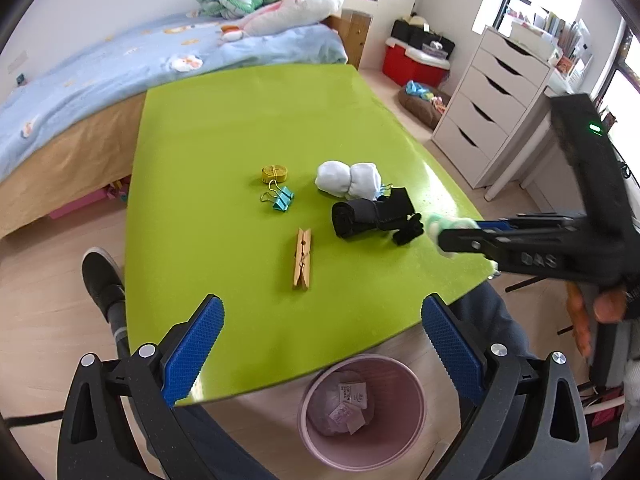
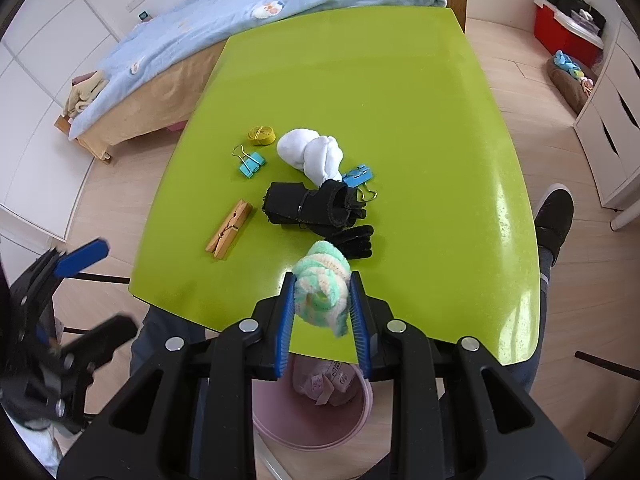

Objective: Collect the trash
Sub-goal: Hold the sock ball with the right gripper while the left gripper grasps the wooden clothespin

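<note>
My right gripper (image 2: 322, 300) is shut on a fluffy green and cream sock roll (image 2: 322, 286), held above the near edge of the green table (image 2: 360, 80); it also shows at the right of the left wrist view (image 1: 440, 236). A pink trash bin (image 1: 362, 412) with paper scraps stands on the floor below the table edge, and shows under the right gripper (image 2: 316, 436). My left gripper (image 1: 320, 344) is open and empty over the table's near edge. A wooden clothespin (image 1: 303, 258), blue binder clip (image 1: 282, 198), white socks (image 1: 348, 178) and black socks (image 1: 368, 216) lie on the table.
A yellow tape roll (image 1: 274, 173) and a second blue clip (image 2: 358, 176) lie on the table. A bed (image 1: 120, 68) stands behind it, white drawers (image 1: 488, 96) at the right. The person's legs and shoe (image 1: 100, 280) are under the table.
</note>
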